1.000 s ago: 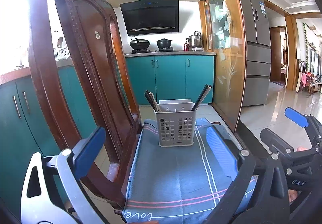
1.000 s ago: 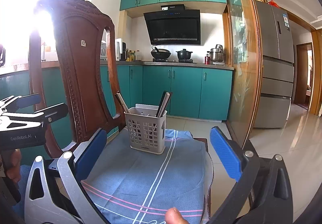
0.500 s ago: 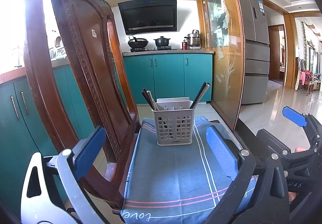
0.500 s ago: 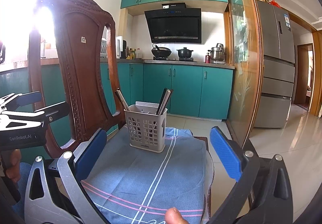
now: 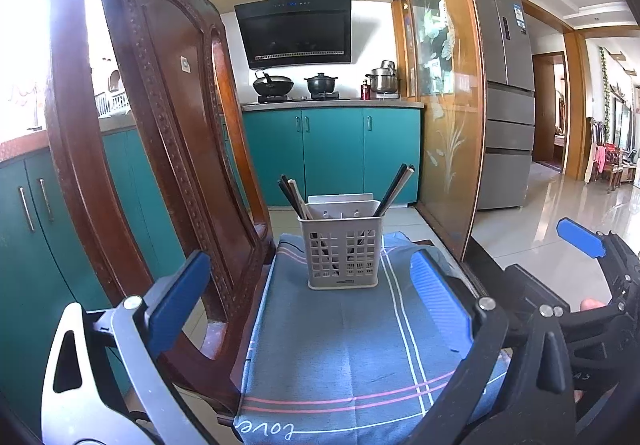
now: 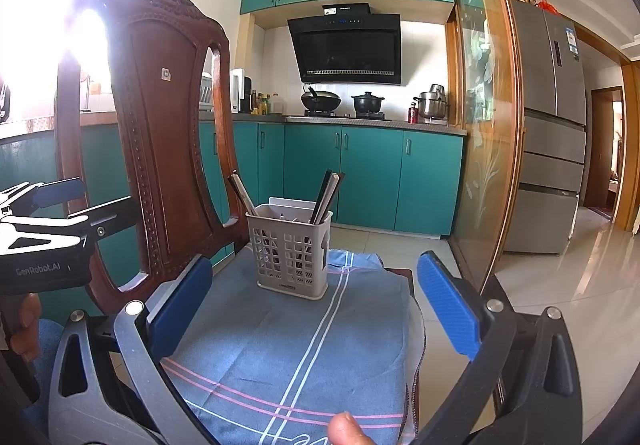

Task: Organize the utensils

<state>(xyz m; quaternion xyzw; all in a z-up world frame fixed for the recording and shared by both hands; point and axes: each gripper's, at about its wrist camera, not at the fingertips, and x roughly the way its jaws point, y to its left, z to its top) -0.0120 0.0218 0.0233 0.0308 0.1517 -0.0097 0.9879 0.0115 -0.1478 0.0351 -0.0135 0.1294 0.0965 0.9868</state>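
Left wrist | both grippers [image 5: 308, 297] [image 6: 312, 305] spread – basket [image 5: 343, 251] lattice hides chopsticks' [image 5: 394, 187] lower ends

Both grippers have eased slightly backward and shifted, empty with jaws wide apart. From the left gripper [image 5: 308, 301], the utensil basket [image 5: 342, 251] now sits a little higher and farther off; from the right gripper [image 6: 316, 305], it looks barely changed.

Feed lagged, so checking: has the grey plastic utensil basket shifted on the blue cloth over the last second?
No. The grey plastic utensil basket sits on the same spot of the blue cloth, left of its white stripes; only the camera shifted slightly.
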